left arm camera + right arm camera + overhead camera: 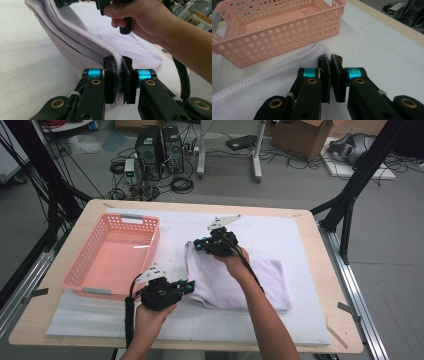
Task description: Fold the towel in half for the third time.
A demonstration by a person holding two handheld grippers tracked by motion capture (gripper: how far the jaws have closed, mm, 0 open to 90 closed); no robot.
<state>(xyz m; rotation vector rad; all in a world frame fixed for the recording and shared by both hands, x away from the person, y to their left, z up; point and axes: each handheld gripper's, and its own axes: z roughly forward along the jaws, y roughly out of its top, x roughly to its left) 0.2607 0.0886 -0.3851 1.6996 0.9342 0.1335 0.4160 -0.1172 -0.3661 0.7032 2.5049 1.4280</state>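
Both tongs pinch the towel (235, 280) edge beside the basket (112, 257).

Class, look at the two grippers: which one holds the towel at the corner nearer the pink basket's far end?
The right gripper: it is shut on the towel's far corner, while the left gripper pinches the near corner beside the basket's near end.

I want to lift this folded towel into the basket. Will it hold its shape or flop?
Probably floppy: the towel already sags between the left gripper and right gripper pinching its edge. It looks light. The looped fabric likely resists slipping.
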